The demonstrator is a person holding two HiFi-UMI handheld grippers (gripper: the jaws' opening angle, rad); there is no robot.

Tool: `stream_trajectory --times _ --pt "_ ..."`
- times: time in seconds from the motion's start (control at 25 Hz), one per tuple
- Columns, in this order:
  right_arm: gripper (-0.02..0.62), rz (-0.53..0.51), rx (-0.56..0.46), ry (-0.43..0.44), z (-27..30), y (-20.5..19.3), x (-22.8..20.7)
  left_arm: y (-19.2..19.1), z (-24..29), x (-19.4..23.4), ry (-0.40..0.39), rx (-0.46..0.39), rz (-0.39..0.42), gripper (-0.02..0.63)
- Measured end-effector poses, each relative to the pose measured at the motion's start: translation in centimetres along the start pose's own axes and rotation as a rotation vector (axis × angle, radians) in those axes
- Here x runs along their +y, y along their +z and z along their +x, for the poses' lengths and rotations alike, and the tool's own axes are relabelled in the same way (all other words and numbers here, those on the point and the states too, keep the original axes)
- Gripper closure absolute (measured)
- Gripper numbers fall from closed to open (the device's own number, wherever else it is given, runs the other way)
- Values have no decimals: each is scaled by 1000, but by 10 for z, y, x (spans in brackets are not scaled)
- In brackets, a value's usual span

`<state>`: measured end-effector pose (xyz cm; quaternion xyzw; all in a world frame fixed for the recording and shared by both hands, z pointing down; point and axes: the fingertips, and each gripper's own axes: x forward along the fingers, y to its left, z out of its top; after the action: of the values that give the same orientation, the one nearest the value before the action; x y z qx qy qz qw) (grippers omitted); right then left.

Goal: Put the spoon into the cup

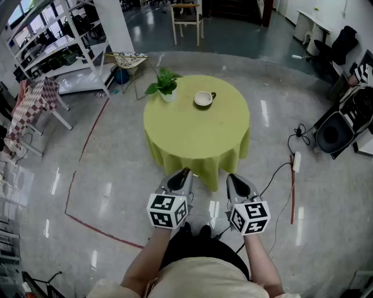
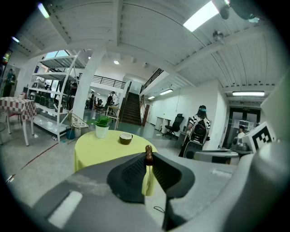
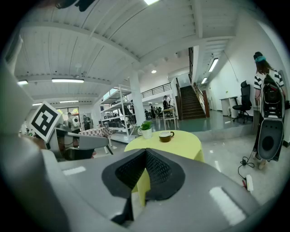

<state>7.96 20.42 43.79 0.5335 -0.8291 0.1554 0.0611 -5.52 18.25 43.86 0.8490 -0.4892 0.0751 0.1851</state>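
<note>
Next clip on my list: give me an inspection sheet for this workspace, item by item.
Surface: round table under a yellow-green cloth, ahead of the person.
Job's things: cup upright on the table's far side; spoon off the table, in the left gripper.
Clutter: potted plant on the table, left of the cup and apart from it.
Grippers: left gripper shut on the spoon, whose brown end shows between the jaws; right gripper shut, nothing in it. Both are short of the table.
Cables: power strip and black cable on the floor at right.
Surroundings: shelving, chair, red floor line.
</note>
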Motion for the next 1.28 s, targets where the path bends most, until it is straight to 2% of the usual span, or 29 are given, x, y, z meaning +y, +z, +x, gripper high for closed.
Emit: stream_trajectory --times 0.32,0.8,1.28 --pt "595 -8 13 24 -4 -7 -1 -8 -1 -7 6 -1 -62 563" --pt "595 60 -8 45 10 -1 -16 5 15 1 39 -12 -43 563" --pt "595 88 -10 28 45 13 -34 18 55 21 21 1 -49 563"
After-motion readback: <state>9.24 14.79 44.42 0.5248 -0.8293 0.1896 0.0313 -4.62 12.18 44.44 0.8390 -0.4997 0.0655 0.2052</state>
